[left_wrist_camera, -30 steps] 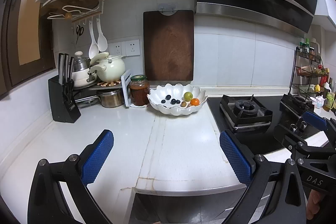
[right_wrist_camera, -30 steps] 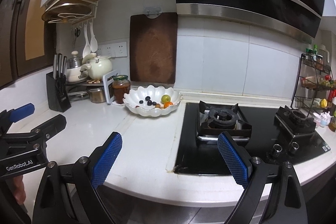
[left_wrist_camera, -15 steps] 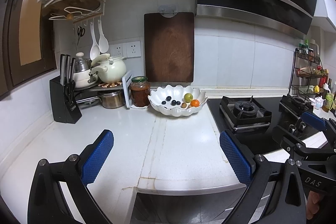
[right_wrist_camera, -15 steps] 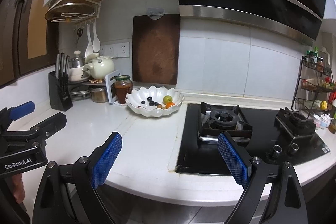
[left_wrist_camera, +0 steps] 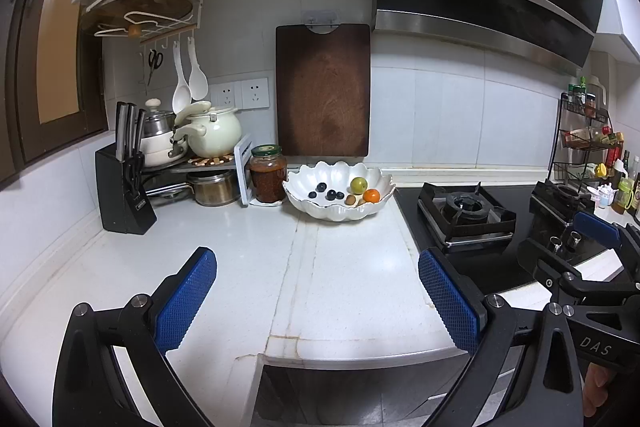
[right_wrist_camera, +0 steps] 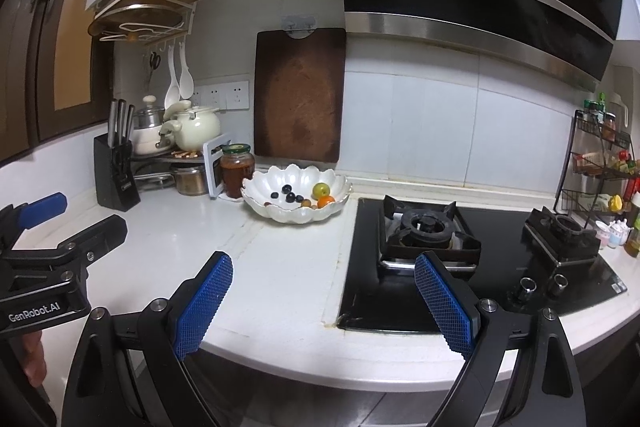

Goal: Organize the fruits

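both tools in view, each seen from its own camera. left tool (left_wrist_camera: 316, 303): jaws spread wide, nothing between the blue pads (left_wrist_camera: 186, 301), only bare white table (left_wrist_camera: 248, 267) under them. right tool (right_wrist_camera: 322, 303): jaws likewise wide apart, empty; its left pad over the table edge, its right pad over the front of the black hob (right_wrist_camera: 480, 267). white scalloped bowl (left_wrist_camera: 340, 213) stands at the back of the table, just left of the hob and in front of the dark cutting board (left_wrist_camera: 322, 91) that hangs on the wall. in the bowl: green fruit (left_wrist_camera: 359, 183) toward the back right, orange fruit (left_wrist_camera: 372, 195) just right of it and nearer the rim, three dark berries (left_wrist_camera: 331, 194) in the middle, a small brown fruit (left_wrist_camera: 351, 200) touching or nearly touching the orange one. the bowl is well apart from both tools, ahead of them and higher in frame; from the left tool it sits roughly on the centre line between the pads, from the right tool it sits ahead and left of centre (right_wrist_camera: 296, 203). no pad touches the bowl or any fruit. jar (left_wrist_camera: 268, 174) with a green lid and red-brown contents just left of the bowl, close to its rim. knife block (left_wrist_camera: 124, 195) far left on the table, pots (left_wrist_camera: 208, 131) on a rack behind it. the right tool's body shows at the right edge of the left view (left_wrist_camera: 580, 267); the left tool's body shows at the left edge of the right view (right_wrist_camera: 48, 247). spice rack (right_wrist_camera: 600, 167) at the far right past the hob.
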### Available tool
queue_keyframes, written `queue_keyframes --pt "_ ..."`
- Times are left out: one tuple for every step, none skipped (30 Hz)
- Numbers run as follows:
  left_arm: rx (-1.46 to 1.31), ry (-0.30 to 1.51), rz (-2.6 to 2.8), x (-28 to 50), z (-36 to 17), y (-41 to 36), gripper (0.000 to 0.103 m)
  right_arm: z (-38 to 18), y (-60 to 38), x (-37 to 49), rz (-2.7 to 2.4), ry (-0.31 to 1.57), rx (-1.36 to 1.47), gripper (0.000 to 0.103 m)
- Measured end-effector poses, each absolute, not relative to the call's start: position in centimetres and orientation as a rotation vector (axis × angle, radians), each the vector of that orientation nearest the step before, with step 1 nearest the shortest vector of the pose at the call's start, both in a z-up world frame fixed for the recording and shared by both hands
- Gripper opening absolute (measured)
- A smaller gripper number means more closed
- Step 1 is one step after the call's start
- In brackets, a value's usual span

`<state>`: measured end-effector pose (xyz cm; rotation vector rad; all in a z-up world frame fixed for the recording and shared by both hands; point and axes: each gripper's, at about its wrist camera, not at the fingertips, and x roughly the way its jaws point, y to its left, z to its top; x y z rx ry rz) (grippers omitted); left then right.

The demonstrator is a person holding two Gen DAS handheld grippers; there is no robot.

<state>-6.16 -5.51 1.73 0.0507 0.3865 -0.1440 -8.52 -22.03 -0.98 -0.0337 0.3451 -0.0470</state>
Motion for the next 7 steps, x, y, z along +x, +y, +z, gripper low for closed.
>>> queue_keyframes --pt "0.051 0.387 -0.145 -6.19 1.71 -5.49 0.103 -0.98 -22.00 -8.61 -0.048 0.344 -0.034 0.093" --pt "0.051 0.388 -0.146 -6.29 1.71 -5.38 0.103 -0.97 -21.99 -8.63 -0.048 0.344 -0.034 0.093" --pt "0.049 0.389 -0.147 -6.38 1.67 -5.30 0.103 -0.99 -22.02 -8.66 -0.047 0.343 -0.032 0.094" --pt "0.048 0.390 -0.148 -6.46 1.64 -5.22 0.103 -1.00 -22.02 -8.66 -0.046 0.342 -0.031 0.094" --pt "0.048 0.390 -0.147 -6.57 1.64 -5.15 0.103 -1.04 -22.00 -8.66 -0.048 0.343 -0.032 0.094" --pt "0.048 0.389 -0.144 -6.57 1.64 -5.19 0.103 -1.04 -21.98 -8.75 -0.049 0.342 -0.031 0.094" --pt "0.049 0.390 -0.143 -6.65 1.62 -5.13 0.103 -1.02 -22.03 -8.78 -0.047 0.342 -0.031 0.093"
